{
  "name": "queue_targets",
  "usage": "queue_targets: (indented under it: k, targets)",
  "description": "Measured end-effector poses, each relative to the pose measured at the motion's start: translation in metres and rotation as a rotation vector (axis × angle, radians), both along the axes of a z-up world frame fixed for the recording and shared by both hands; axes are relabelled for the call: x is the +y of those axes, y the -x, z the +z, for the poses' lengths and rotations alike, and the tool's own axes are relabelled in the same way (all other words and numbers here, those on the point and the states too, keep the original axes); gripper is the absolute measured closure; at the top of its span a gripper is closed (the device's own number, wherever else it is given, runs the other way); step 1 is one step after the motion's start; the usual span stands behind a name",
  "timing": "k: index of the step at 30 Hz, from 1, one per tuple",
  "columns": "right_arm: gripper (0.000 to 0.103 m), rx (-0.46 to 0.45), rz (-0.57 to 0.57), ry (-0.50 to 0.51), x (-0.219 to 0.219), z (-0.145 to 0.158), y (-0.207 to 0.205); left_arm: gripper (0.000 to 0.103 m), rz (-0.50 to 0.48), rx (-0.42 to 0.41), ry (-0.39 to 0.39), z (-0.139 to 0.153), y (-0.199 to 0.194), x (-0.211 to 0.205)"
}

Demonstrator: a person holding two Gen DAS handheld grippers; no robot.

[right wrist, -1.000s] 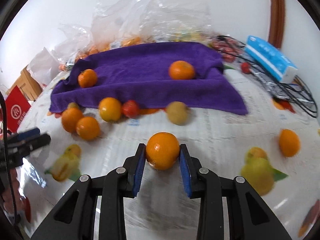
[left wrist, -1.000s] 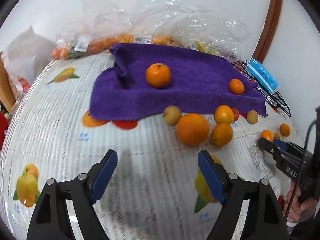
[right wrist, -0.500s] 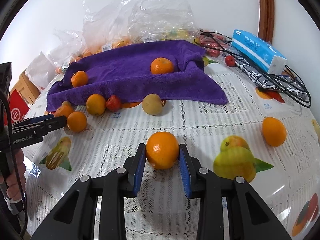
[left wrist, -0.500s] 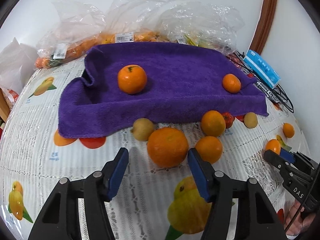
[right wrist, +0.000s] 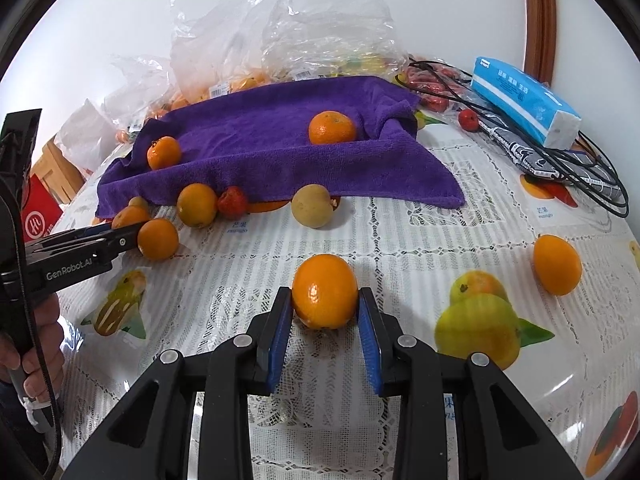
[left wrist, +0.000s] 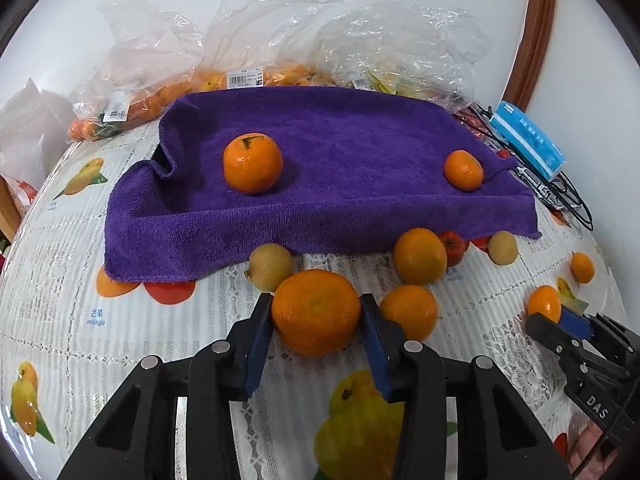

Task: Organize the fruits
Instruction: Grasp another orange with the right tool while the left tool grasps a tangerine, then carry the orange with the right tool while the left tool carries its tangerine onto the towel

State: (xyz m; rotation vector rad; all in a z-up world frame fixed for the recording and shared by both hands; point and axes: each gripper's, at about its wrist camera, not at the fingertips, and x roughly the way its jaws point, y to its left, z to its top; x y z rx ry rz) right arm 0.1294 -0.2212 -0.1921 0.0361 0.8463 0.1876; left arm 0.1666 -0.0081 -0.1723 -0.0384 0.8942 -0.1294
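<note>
My left gripper (left wrist: 316,316) has closed around a large orange (left wrist: 316,311) on the table, its pads touching both sides. My right gripper (right wrist: 325,300) is shut on a smaller orange (right wrist: 325,290), also visible in the left wrist view (left wrist: 545,303). A purple towel (left wrist: 340,160) lies at the back with two tangerines (left wrist: 253,163) (left wrist: 464,170) on it. Loose oranges (left wrist: 419,255) (left wrist: 409,311), two yellowish round fruits (left wrist: 270,266) and a small red fruit (left wrist: 454,244) lie along its front edge.
Clear plastic bags of fruit (left wrist: 280,40) are piled behind the towel. A blue tissue pack (right wrist: 524,102) and black cables (right wrist: 560,160) sit at the back right. Another orange (right wrist: 557,264) lies to the right of my right gripper. The tablecloth (right wrist: 400,240) has printed fruit.
My left gripper moved forward to the large orange and closed its fingers onto it. My right gripper kept its orange and stayed nearly still.
</note>
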Motion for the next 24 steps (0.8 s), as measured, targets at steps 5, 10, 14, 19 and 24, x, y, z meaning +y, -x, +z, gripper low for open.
queue_targets:
  k: [5, 10, 14, 19, 24]
  targets:
    - [0.071, -0.001, 0.000, -0.008, 0.000, 0.000, 0.001, 0.062, 0.009, 0.007, 0.017, 0.001, 0.007, 0.006]
    - [0.071, -0.005, 0.004, -0.007, 0.001, 0.000, 0.002, 0.062, 0.017, 0.001, 0.036, 0.003, 0.015, 0.014]
    - [0.071, -0.012, 0.008, -0.013, 0.001, 0.001, 0.004, 0.062, 0.025, 0.005, 0.054, 0.006, 0.021, 0.021]
    - [0.071, -0.020, 0.004, 0.012, 0.005, 0.002, 0.007, 0.062, 0.038, 0.003, 0.064, 0.008, 0.027, 0.028]
    - [0.071, -0.025, 0.013, 0.011, 0.009, 0.002, 0.011, 0.062, 0.039, -0.014, 0.063, 0.014, 0.033, 0.034]
